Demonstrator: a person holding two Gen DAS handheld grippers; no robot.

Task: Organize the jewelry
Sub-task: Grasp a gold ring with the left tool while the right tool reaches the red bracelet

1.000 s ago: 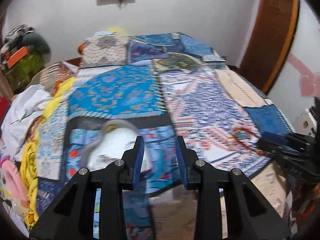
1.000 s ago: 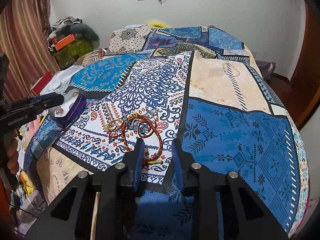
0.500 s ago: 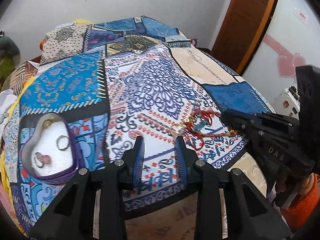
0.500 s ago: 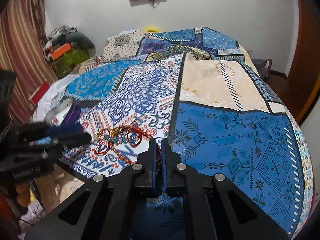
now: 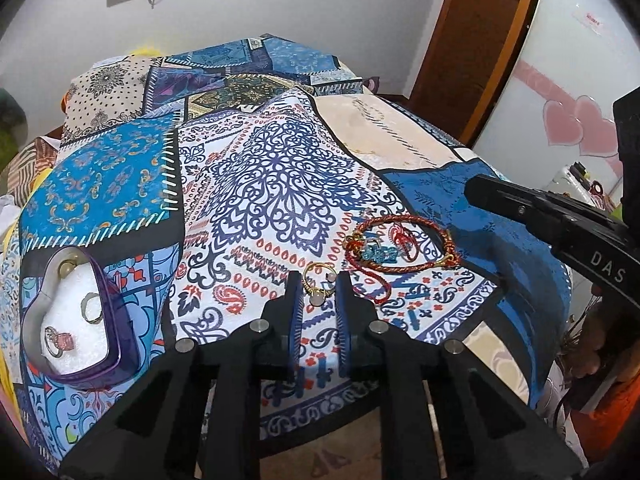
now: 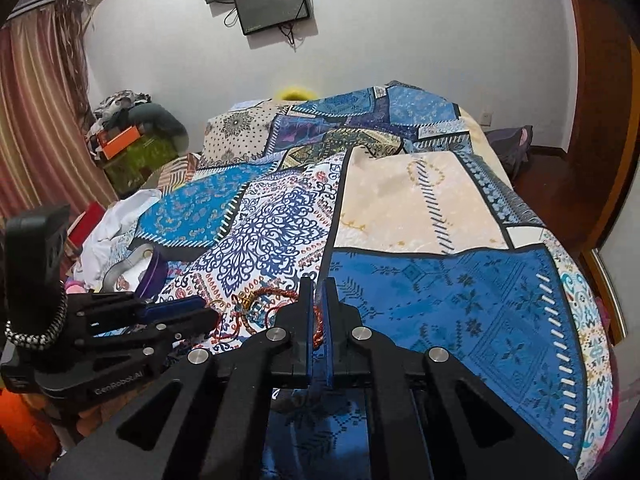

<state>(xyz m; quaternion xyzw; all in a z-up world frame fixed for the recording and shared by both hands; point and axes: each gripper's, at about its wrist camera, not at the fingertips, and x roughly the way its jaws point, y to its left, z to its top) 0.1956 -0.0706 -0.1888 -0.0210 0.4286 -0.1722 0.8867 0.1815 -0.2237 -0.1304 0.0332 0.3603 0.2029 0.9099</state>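
Note:
A tangle of red cord bracelets [image 5: 394, 250] with blue beads lies on the patterned bedspread near the bed's front edge. A gold ring [image 5: 318, 282] with a pale stone lies just left of it, between the fingertips of my open left gripper [image 5: 318, 292]. A heart-shaped purple jewelry box [image 5: 74, 322] with white foam holds three rings at the left. My right gripper [image 6: 318, 296] is shut on the red bracelet's [image 6: 276, 304] right edge; it also shows in the left wrist view [image 5: 504, 196].
The patchwork bedspread [image 5: 272, 184] covers the whole bed. Clothes and boxes [image 6: 128, 144] pile at the far left by a striped curtain. A wooden door [image 5: 476, 48] stands at the right. The left gripper shows in the right wrist view [image 6: 176, 312].
My left gripper has swung right from the jewelry box to the gold ring. My right gripper closed on the bracelet's edge and stays shut there.

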